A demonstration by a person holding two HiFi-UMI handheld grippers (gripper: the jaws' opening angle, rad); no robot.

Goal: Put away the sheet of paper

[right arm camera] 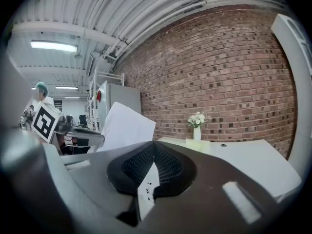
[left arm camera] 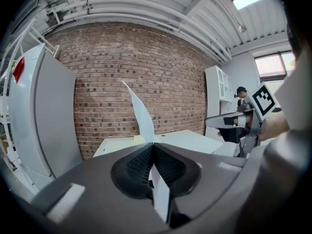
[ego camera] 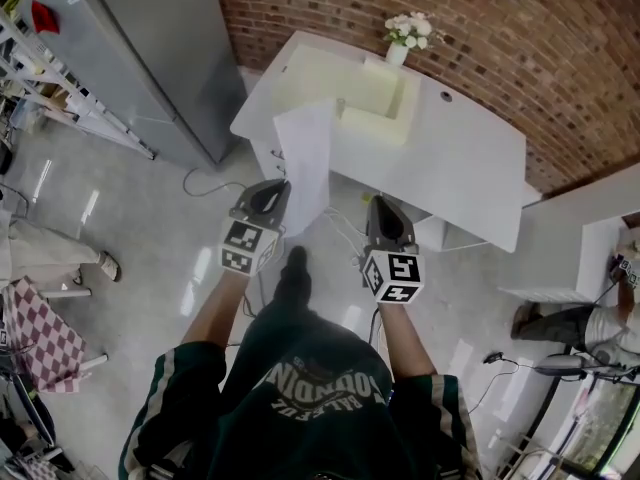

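The white sheet of paper (ego camera: 305,158) stands on edge in front of me, pinched at its lower edge by my left gripper (ego camera: 272,190). In the left gripper view the sheet (left arm camera: 141,116) rises out of the closed jaws of the left gripper (left arm camera: 153,145). My right gripper (ego camera: 380,206) is beside it to the right, shut, with nothing in it; its tips (right arm camera: 153,144) meet, and the sheet (right arm camera: 124,128) shows to their left. Ahead is a white desk (ego camera: 470,168) with a pale yellow tray (ego camera: 385,93) on it.
A vase of white flowers (ego camera: 400,38) stands at the desk's back, by the brick wall. A grey fridge (ego camera: 150,58) is at left, a white cabinet (ego camera: 580,238) at right. Cables (ego camera: 350,253) lie on the floor. Another person (ego camera: 560,323) is at the far right.
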